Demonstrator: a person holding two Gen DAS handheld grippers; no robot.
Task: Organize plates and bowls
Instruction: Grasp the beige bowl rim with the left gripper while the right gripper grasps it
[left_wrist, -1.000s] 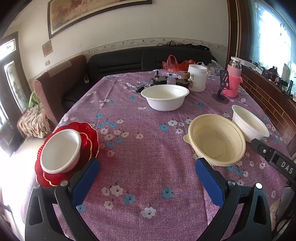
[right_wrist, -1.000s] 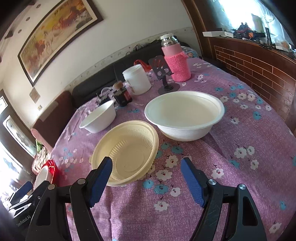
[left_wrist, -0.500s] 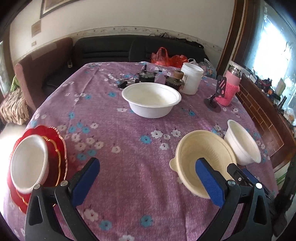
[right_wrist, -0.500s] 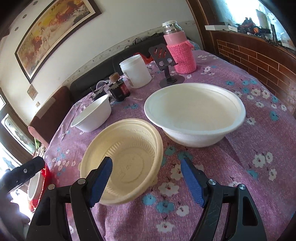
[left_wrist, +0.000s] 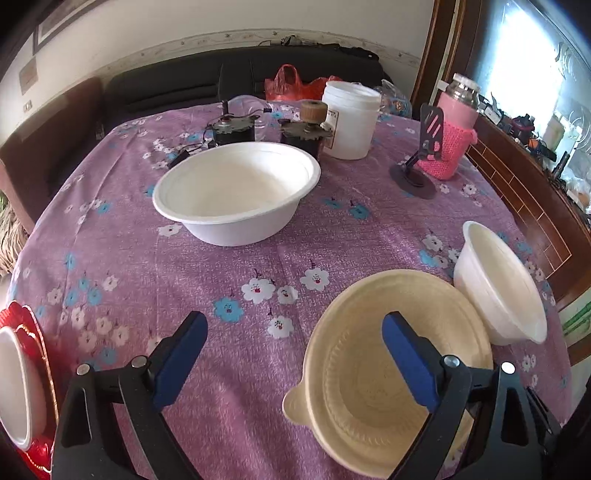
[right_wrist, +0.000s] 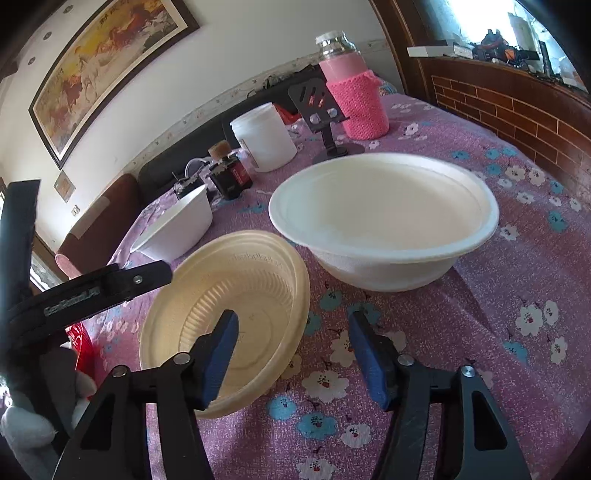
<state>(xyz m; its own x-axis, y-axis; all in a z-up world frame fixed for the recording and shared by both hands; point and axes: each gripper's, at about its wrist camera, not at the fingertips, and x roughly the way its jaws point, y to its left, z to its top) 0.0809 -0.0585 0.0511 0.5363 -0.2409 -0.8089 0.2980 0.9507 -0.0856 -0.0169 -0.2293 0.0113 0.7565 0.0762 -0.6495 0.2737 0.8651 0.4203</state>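
Both grippers are converging on the cream plastic bowl (right_wrist: 229, 314), which sits at 10 o'clock from the big white foam bowl (right_wrist: 384, 221). The right gripper (right_wrist: 291, 354) has just been narrowing, its jaws astride the near rim without pressing, while the left gripper (left_wrist: 295, 363) is wide, one pad over the bowl's inside. The next move probably calls for pinching the rim and lifting. The red plate (left_wrist: 35, 332) and its white bowl (left_wrist: 14, 387) are cut off at 9 o'clock in the left view.
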